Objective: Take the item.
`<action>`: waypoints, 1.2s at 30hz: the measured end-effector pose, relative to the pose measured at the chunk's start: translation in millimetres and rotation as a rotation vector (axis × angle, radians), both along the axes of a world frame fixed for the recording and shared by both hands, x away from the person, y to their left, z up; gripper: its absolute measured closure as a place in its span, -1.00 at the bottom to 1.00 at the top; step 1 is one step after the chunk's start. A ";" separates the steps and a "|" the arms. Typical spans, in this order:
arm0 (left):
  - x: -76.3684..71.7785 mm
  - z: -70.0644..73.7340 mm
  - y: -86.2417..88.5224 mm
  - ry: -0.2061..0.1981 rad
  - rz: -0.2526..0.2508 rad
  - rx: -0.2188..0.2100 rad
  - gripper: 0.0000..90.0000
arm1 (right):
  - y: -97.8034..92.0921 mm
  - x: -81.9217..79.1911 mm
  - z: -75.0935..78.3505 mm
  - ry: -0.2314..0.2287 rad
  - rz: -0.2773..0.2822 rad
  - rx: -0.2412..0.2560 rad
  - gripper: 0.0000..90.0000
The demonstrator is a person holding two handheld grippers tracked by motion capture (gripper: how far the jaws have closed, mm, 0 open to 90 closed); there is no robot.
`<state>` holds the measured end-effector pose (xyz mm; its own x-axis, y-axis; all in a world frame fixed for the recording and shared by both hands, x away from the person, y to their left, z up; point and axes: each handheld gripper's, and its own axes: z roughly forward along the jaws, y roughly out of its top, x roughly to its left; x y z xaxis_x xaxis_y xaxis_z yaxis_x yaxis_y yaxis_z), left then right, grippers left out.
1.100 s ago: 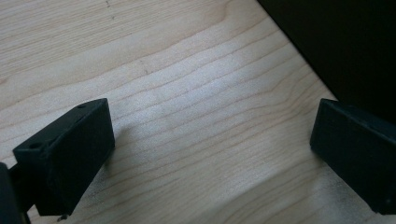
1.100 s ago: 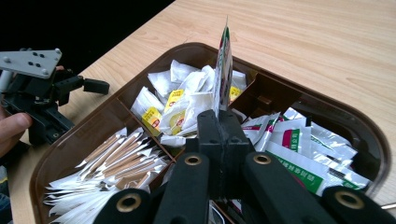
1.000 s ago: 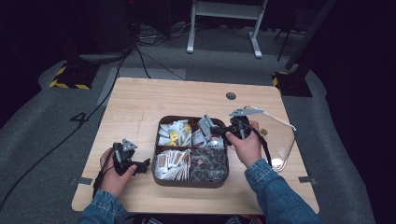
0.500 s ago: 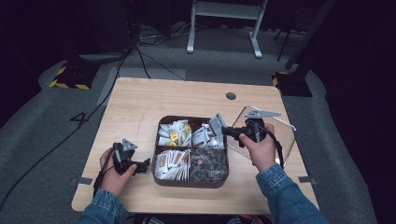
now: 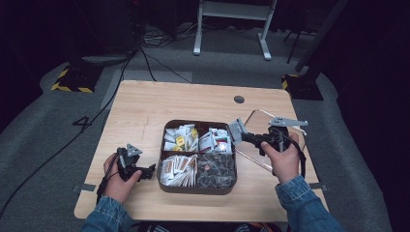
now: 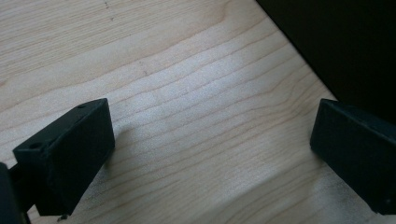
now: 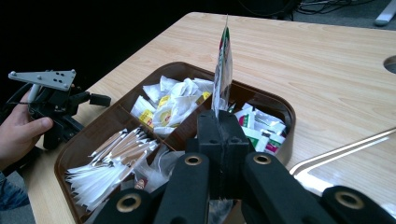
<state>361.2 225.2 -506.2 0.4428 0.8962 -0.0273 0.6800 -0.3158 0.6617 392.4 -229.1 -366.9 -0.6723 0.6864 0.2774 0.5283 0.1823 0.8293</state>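
Lifted clear of the tray (image 5: 167,186), my right gripper (image 5: 236,131) clamps a sachet (image 7: 222,65); left gripper (image 5: 145,172) rests open on the counter (image 5: 145,106). Keep the squeeze firm.

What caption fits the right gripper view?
Right gripper shut on a sachet held edge-on above the brown compartment tray of packets.

Pale, smooth-grained wooden bench (image 5: 145,106) carries a glossy brown plastic tray (image 7: 280,109); a shiny foil-like sachet (image 7: 223,60) stands between matt black tool (image 7: 218,122) jaws.
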 end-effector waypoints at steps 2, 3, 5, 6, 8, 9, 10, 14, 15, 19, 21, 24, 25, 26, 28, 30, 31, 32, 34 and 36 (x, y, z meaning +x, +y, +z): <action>0.0 0.0 0.0 0.000 0.000 0.000 -1.00 | -5.3 -2.3 -0.8 0.005 -0.009 0.002 1.00; 0.0 0.0 0.0 0.000 0.000 0.000 -1.00 | -7.0 -2.9 -1.1 0.004 -0.012 0.004 1.00; 0.0 0.0 0.0 0.000 0.000 0.000 -1.00 | -11.6 -5.0 -1.9 0.005 -0.020 0.007 1.00; 0.0 0.0 0.0 0.000 0.000 0.000 -1.00 | -14.3 -6.5 -2.3 0.003 -0.026 0.009 1.00; 0.0 0.0 0.0 0.000 0.000 0.001 -1.00 | -18.7 -9.3 -2.7 0.002 -0.035 0.011 1.00; 0.0 0.0 0.0 0.000 0.000 0.001 -1.00 | -20.4 -10.3 -2.9 -0.002 -0.037 0.011 1.00; 0.0 0.0 0.0 0.000 -0.001 0.001 -1.00 | -22.6 -12.0 -3.1 -0.003 -0.040 0.013 1.00; 0.0 0.0 0.0 0.000 0.000 0.001 -1.00 | -30.6 -18.6 -5.9 0.002 -0.052 0.018 1.00; 0.0 0.0 0.0 0.000 0.000 0.001 -1.00 | -32.3 -20.4 -6.9 0.004 -0.055 0.020 1.00; 0.1 0.0 0.0 0.000 -0.001 0.001 -1.00 | -39.9 -29.0 -11.0 0.006 -0.074 0.021 1.00; 0.5 0.0 -0.3 0.000 0.000 0.001 -1.00 | -43.5 -33.7 -13.5 0.005 -0.078 0.023 1.00; 1.0 0.3 -0.5 0.004 -0.004 0.002 -1.00 | -49.0 -42.4 -19.0 0.014 -0.086 0.032 1.00; 1.1 0.2 -0.6 0.002 -0.004 0.002 -1.00 | -50.8 -45.4 -21.4 0.017 -0.089 0.035 1.00; 1.1 0.1 -0.8 0.000 -0.003 0.001 -1.00 | -52.5 -49.0 -24.6 0.023 -0.094 0.042 1.00; 1.2 0.1 -1.0 0.001 -0.001 0.001 -1.00 | -55.4 -53.3 -28.4 0.023 -0.099 0.055 1.00; 1.2 0.1 -1.1 0.000 -0.001 0.001 -1.00 | -57.8 -57.9 -32.0 0.027 -0.105 0.065 1.00; 1.2 0.1 -1.1 0.001 -0.001 0.001 -1.00 | -58.7 -59.6 -34.1 0.028 -0.107 0.067 1.00; 1.2 0.1 -1.1 0.000 -0.001 0.001 -1.00 | -59.6 -61.6 -36.9 0.032 -0.108 0.069 1.00; 1.2 0.1 -1.1 0.001 -0.001 0.002 -1.00 | -60.3 -63.7 -41.9 0.041 -0.109 0.070 1.00; 1.0 0.1 -1.2 0.000 0.000 0.003 -1.00 | -60.8 -65.2 -48.7 0.053 -0.110 0.071 1.00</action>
